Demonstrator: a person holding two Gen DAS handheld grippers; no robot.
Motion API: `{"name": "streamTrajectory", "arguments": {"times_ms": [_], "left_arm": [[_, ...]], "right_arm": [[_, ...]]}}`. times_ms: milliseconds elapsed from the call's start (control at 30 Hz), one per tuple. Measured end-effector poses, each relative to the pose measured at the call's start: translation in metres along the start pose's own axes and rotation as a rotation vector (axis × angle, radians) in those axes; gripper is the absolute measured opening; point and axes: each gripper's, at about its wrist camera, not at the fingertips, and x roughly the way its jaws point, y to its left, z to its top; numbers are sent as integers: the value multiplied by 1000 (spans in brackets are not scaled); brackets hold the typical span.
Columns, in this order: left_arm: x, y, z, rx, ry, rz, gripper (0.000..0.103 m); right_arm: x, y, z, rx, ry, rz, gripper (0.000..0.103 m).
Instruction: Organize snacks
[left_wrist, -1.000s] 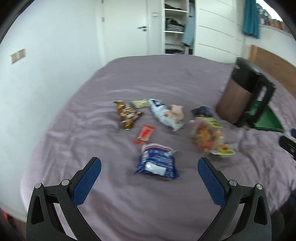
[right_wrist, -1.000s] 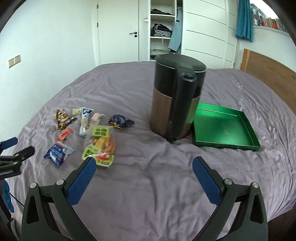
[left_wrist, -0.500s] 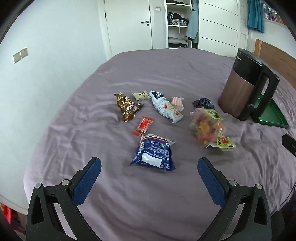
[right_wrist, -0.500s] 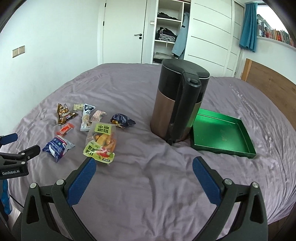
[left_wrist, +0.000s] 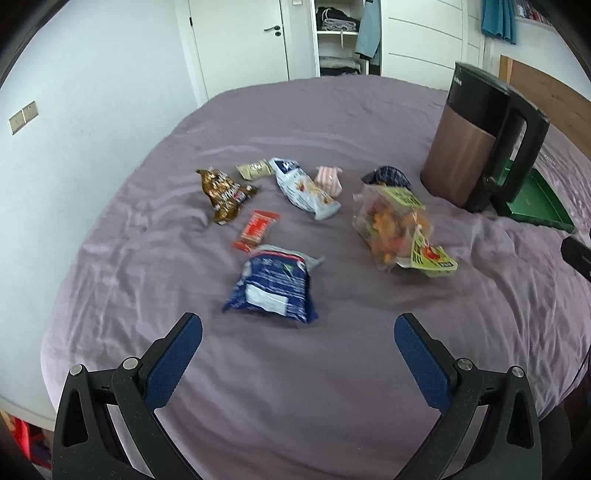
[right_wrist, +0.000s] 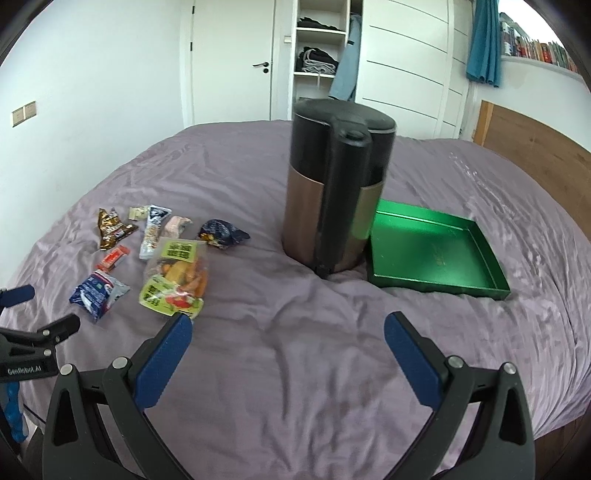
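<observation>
Both your left gripper (left_wrist: 298, 330) and right gripper (right_wrist: 288, 326) are wide open and empty. The blue bag (left_wrist: 271, 286) at 12 o'clock lies on the soft bed (left_wrist: 332, 387), so you may pinch the sheet. The kettle (right_wrist: 338, 192) may tip when you reach for the green tray (right_wrist: 436, 254).

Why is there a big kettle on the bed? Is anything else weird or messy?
The kettle is the odd one: a kitchen thing standing upright on the purple bedsheet, right beside the empty green tray. The snack packets lie scattered loose on the sheet, none in the tray yet. Nothing looks spilled or torn open.
</observation>
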Motion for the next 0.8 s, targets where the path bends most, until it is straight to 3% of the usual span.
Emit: {"name": "streamTrajectory", "arguments": {"times_ms": [267,800], "left_arm": [[15,-27,-8,41,40,17,102],[27,-21,-4,21,69,38,102]], "right_arm": [[18,-22,-7,-1,35,-8,103],[41,-23,-18,-2,86,20,103]]}}
